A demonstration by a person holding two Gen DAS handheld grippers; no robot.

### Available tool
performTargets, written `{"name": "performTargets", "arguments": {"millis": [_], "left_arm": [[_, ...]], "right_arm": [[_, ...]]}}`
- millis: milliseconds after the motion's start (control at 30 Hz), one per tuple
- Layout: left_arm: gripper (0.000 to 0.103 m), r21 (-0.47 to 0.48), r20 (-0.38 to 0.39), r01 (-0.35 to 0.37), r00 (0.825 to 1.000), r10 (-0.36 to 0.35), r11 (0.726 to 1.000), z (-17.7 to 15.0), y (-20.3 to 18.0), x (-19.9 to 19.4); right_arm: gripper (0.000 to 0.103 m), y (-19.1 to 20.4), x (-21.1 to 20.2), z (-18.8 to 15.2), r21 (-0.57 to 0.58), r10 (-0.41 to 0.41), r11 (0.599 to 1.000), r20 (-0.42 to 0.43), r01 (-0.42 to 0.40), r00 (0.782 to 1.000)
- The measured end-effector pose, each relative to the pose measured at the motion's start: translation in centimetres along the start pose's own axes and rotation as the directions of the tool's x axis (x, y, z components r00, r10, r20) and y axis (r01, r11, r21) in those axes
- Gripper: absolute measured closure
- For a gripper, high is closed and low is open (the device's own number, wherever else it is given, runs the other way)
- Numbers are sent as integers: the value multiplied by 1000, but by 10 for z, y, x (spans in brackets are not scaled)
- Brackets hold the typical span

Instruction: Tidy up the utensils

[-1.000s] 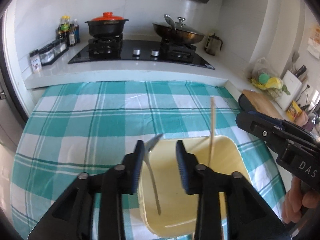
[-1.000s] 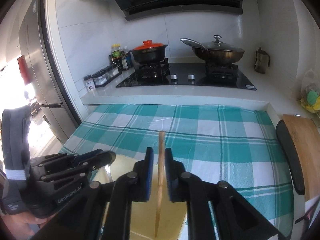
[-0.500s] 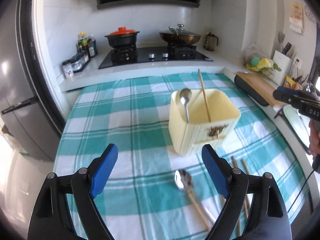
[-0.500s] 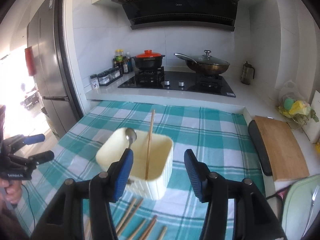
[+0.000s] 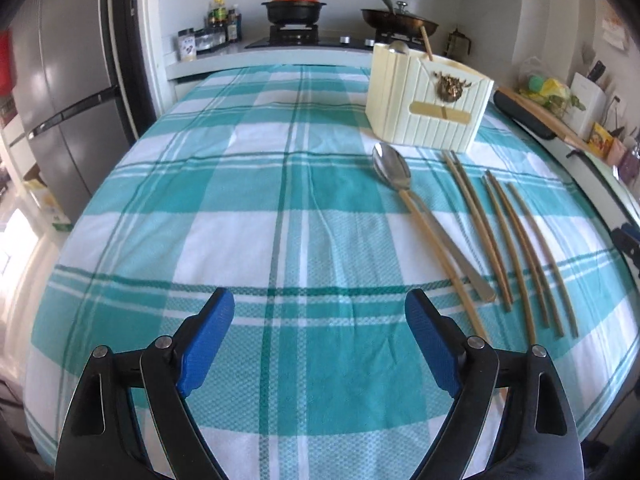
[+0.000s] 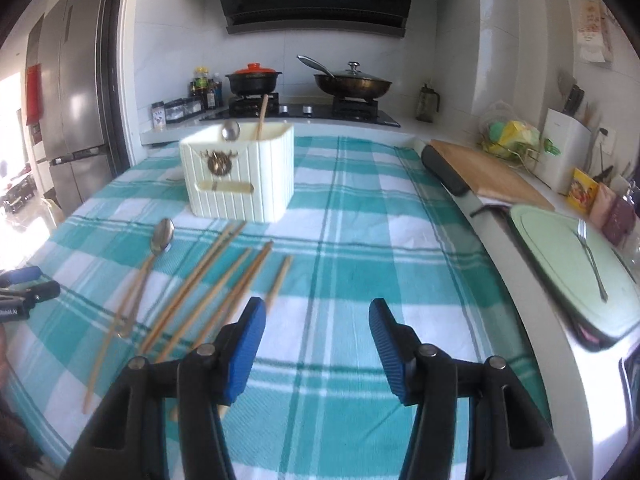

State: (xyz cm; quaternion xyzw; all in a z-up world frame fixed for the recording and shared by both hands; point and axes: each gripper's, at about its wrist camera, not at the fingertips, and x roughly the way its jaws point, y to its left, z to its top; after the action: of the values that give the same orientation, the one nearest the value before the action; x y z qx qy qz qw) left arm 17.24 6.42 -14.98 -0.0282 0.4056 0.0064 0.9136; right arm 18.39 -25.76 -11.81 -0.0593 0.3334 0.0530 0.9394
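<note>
A cream ribbed utensil holder (image 5: 428, 106) (image 6: 240, 176) stands on the teal checked tablecloth (image 5: 240, 216) (image 6: 360, 248). A metal spoon (image 5: 399, 48) (image 6: 231, 131) and one wooden chopstick (image 5: 426, 42) (image 6: 262, 114) stick out of it. In front of it lie a long metal spoon (image 5: 424, 220) (image 6: 148, 264) and several wooden chopsticks (image 5: 516, 248) (image 6: 208, 292). My left gripper (image 5: 320, 340) hangs open over bare cloth, left of those utensils. My right gripper (image 6: 316, 340) is open too, just right of the chopsticks. Nothing is between either pair of fingers.
A stove (image 6: 312, 110) with a red-lidded pot (image 6: 254, 80) and a wok (image 6: 352, 84) lines the back counter. A cutting board (image 6: 492, 172) and a green plate holding a fork (image 6: 576, 268) sit on the right. A fridge (image 5: 60, 92) stands at the left.
Both grippers let go of the spoon and the chopstick inside the holder, opened, and drew back toward the table's near edge. The loose utensils on the cloth came into view.
</note>
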Motion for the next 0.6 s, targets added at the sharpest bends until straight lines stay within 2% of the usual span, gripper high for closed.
{"name": "performTargets", "arguments": {"millis": [33, 167, 333, 600], "left_arm": [[15, 0, -4, -11, 1000, 11, 1000, -3, 2, 4], [15, 7, -29, -58, 998, 59, 998, -8, 8, 18], [15, 2, -86, -64, 994, 64, 998, -8, 10, 34], [0, -15, -122, -73, 990, 71, 997, -8, 13, 40]], "right_arm": [[48, -2, 6, -19, 2, -34, 999, -34, 34, 999], [48, -6, 12, -38, 28, -61, 998, -55, 62, 997], [48, -12, 28, -51, 49, -95, 994, -107, 100, 990], [48, -13, 47, -59, 72, -83, 993, -185, 98, 979]]}}
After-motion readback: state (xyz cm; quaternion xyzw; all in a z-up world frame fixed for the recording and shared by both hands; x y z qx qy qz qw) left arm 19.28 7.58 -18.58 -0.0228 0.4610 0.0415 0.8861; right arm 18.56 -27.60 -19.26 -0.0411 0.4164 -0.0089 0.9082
